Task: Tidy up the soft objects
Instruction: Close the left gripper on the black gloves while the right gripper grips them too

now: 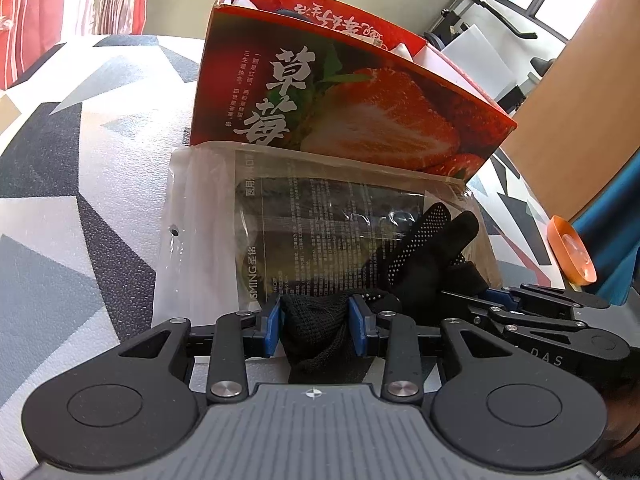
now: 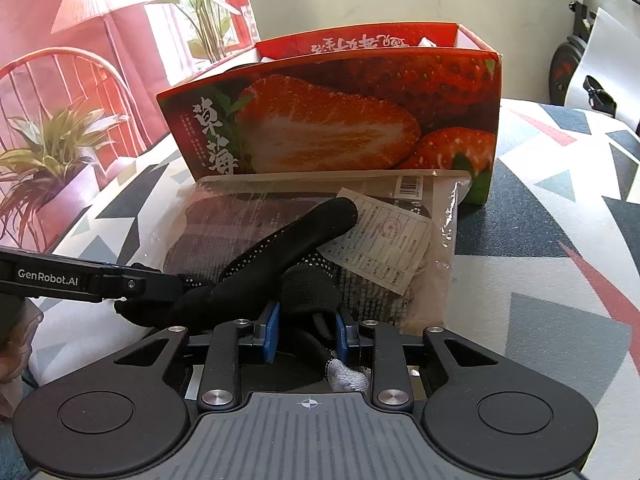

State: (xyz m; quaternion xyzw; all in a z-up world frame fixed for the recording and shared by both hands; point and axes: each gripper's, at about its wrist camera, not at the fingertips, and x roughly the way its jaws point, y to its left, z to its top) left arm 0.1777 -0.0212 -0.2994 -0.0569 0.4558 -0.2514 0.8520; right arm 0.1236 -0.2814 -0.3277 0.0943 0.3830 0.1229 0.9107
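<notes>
Both grippers are busy with the same black glove (image 1: pixel 424 264). Left gripper (image 1: pixel 316 320): its blue pads (image 1: pixel 272 326) are pinched on the knit cuff end of the glove, the fabric bunched up between them with the jaws only partly apart. Right gripper (image 2: pixel 306 330): its blue pads (image 2: pixel 273 334) stand close together around another part of the glove, dark knit and a grey-white edging filling the gap, so it looks clamped on the fabric too. From the left wrist view the right gripper's black linkage comes in from the right side beside the glove; from the right wrist view the left gripper's arm, lettered GenRobot.AI, comes in from the left and meets the glove's edge.

The glove, dotted with small white grip spots, lies with its fingers spread over a clear plastic packet (image 1: pixel 320 224) of printed, dark contents, one finger pointing toward the box. A paper slip (image 2: pixel 380 248) sits inside that packet near its right end. The packet lies flat on the patterned tabletop (image 1: pixel 80 184), its far edge touching the front wall of a red strawberry box (image 1: pixel 344 104), which stands open-topped further back. An orange dish (image 1: pixel 572 252) sits at the table's right edge.
</notes>
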